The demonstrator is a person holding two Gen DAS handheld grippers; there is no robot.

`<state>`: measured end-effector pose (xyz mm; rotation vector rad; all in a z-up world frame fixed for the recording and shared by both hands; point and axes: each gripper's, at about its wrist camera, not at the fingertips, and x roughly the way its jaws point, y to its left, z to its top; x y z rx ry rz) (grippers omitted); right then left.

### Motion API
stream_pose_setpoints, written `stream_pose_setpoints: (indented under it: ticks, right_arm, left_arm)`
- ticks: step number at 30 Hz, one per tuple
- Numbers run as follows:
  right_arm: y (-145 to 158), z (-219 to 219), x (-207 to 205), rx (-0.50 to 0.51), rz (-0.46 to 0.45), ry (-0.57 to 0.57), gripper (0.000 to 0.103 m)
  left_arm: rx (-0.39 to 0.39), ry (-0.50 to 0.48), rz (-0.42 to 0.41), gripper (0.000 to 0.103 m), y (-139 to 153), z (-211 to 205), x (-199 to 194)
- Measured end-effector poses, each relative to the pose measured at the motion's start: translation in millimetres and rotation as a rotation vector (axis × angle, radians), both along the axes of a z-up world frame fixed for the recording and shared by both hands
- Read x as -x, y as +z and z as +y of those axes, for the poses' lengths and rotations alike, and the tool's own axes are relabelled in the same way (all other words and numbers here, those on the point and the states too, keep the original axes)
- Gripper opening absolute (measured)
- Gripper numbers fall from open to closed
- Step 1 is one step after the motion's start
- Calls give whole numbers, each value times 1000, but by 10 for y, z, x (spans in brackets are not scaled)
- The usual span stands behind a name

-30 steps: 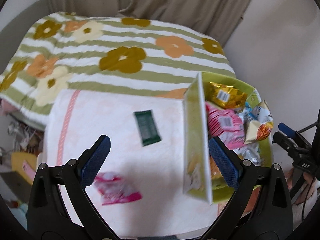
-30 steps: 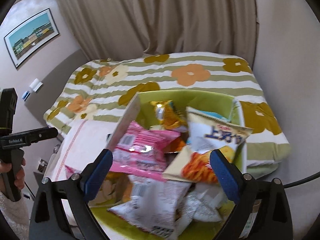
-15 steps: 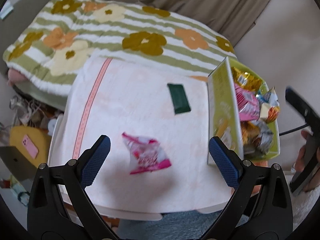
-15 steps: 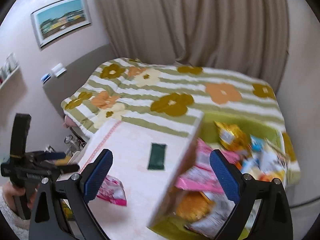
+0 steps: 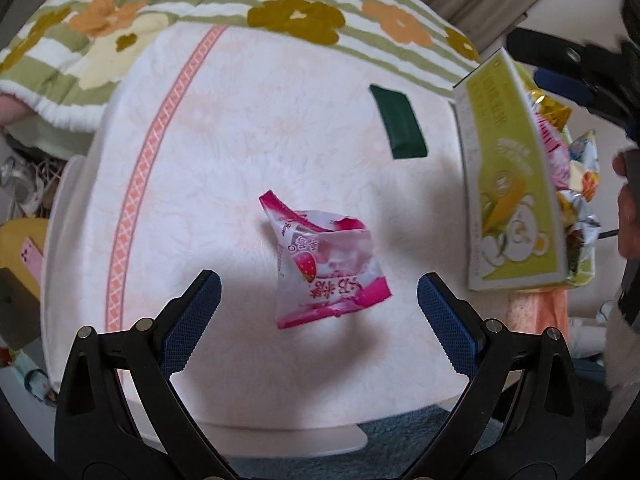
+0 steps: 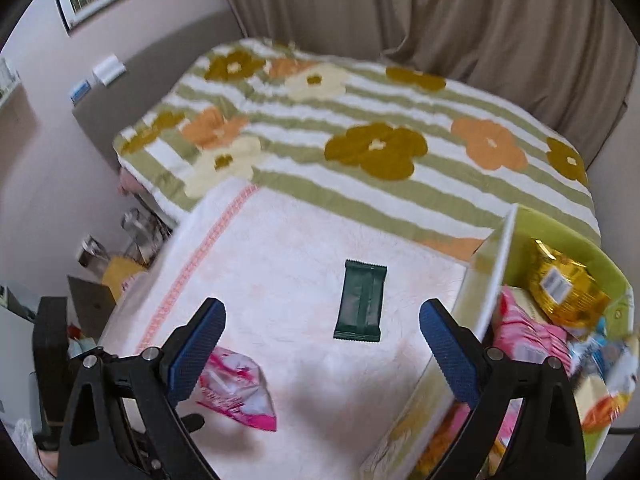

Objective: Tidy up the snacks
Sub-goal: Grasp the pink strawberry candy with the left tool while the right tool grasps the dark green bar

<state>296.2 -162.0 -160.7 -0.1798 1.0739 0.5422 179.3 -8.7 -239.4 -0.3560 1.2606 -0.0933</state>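
A pink strawberry snack packet lies on the white towel-covered table, just ahead of my open left gripper, whose jaws hold nothing. Farther back rests a dark green bar. A green carton box full of snack bags stands at the table's right edge. In the right wrist view, my right gripper is open and empty above the table, with the green bar between and beyond its fingers, the pink packet at lower left, and the box to the right.
A bed with a flowered striped blanket borders the table's far side. Curtains hang behind. Clutter and a yellow stool sit on the floor to the left. A person's hand holds the other gripper at the right.
My left gripper has swung left and down, bringing the pink packet close between its fingers. My right gripper has turned away from the box, now facing the green bar on the table.
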Motion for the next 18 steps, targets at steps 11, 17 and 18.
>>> stream_pose_setpoints:
  ticks: [11,17,18]
  right_arm:
    - [-800,256,-481,98,206,-20,97]
    - [-1022,303,-642,94,273,-25,97]
    - [-1044,310,-653,98,278,-25,97]
  left_arm:
    - [35,16,88,98,-582,-243,-205]
    - [-61,-26,83,98,-603,-366,-271]
    - [-77,-30,83,97,-610,-385,-285]
